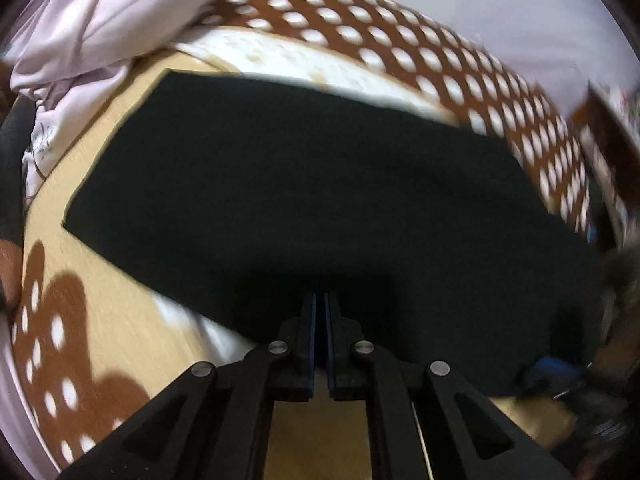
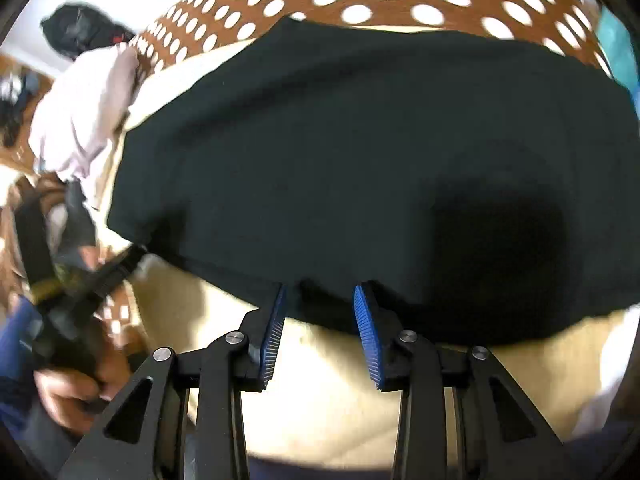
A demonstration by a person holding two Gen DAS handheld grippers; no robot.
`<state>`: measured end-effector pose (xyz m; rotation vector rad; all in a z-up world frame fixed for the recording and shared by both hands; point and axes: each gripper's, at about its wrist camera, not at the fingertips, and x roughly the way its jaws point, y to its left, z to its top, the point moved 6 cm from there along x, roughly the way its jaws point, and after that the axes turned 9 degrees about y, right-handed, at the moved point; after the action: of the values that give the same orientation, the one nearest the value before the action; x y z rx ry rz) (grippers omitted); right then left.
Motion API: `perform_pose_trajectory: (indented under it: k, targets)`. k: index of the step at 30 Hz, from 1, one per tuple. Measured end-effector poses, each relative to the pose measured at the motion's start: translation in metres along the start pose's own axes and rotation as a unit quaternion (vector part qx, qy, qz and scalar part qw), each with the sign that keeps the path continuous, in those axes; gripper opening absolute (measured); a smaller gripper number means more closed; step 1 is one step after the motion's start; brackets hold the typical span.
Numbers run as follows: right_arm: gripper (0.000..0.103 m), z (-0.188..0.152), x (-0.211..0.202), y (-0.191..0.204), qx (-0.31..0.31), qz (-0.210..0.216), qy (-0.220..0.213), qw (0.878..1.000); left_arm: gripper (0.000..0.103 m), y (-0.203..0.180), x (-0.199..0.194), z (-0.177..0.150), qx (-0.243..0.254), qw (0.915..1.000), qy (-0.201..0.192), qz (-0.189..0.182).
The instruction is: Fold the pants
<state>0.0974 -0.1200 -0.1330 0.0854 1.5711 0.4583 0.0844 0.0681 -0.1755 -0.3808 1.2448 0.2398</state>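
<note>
Left wrist view: a pale lilac cloth (image 1: 112,20) is bunched at your far left on the brown, white-dotted blanket (image 1: 420,60). The black pants (image 1: 320,200) lie flat across the cream part of that blanket, filling the middle of the view. Your left gripper (image 1: 321,308) points down at their near edge — jaws almost together, only a thin slit between the blue pads, and whether any cloth is pinched there is too dark to tell.

Right wrist view: at far left your left hand (image 2: 68,392) grips the other tool. The pants spread across the centre. Your right gripper (image 2: 320,300) hangs at their near hem — jaws apart, blue pads (image 2: 366,332) clear, nothing clamped.
</note>
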Motion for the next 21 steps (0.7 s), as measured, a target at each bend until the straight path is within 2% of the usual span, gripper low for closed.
perform_pose_trajectory:
  k: [1, 3, 6, 10, 12, 14, 15, 16, 17, 18, 21]
  targets:
    - [0.037, -0.001, -0.015, -0.013, 0.012, -0.005, -0.026, 1.000, 0.007, -0.005, -0.003, -0.006, 0.016, 0.9997, -0.002, 0.016]
    - [0.037, 0.000, -0.039, -0.037, 0.037, -0.022, -0.059, 0.997, 0.007, -0.010, -0.009, -0.014, 0.032, 0.9992, 0.013, 0.019]
    - [0.037, 0.002, -0.076, -0.093, 0.113, -0.031, -0.102, 0.988, 0.007, -0.009, -0.016, -0.022, 0.013, 0.9995, 0.027, -0.009]
    - [0.037, 0.016, -0.092, -0.124, 0.167, -0.028, -0.115, 0.979, 0.007, -0.048, -0.026, -0.012, 0.067, 0.9971, -0.002, -0.035]
    - [0.037, 0.025, -0.090, -0.123, 0.162, -0.040, -0.114, 0.979, 0.007, -0.072, -0.028, -0.004, 0.098, 0.9942, -0.017, -0.042]
    - [0.037, 0.028, -0.079, -0.129, 0.167, -0.044, -0.086, 0.981, 0.007, -0.091, -0.017, 0.004, 0.120, 0.9919, -0.013, -0.040]
    - [0.037, 0.027, -0.067, -0.129, 0.179, -0.033, -0.058, 0.982, 0.007, -0.095, -0.010, 0.003, 0.123, 0.9914, 0.003, -0.044]
    - [0.037, 0.021, -0.052, -0.133, 0.194, -0.003, -0.017, 0.981, 0.007, -0.098, 0.000, -0.001, 0.123, 0.9909, 0.024, -0.049]
    - [0.037, 0.015, -0.046, -0.134, 0.213, 0.029, 0.000, 0.977, 0.007, -0.100, 0.005, -0.007, 0.121, 0.9903, 0.038, -0.056]
    - [0.037, 0.008, -0.043, -0.135, 0.234, 0.054, 0.006, 0.971, 0.007, -0.099, 0.007, -0.014, 0.120, 0.9899, 0.045, -0.061]
    - [0.037, -0.013, -0.051, -0.141, 0.267, 0.050, -0.016, 0.962, 0.009, -0.102, -0.003, -0.028, 0.134, 0.9883, 0.031, -0.064]
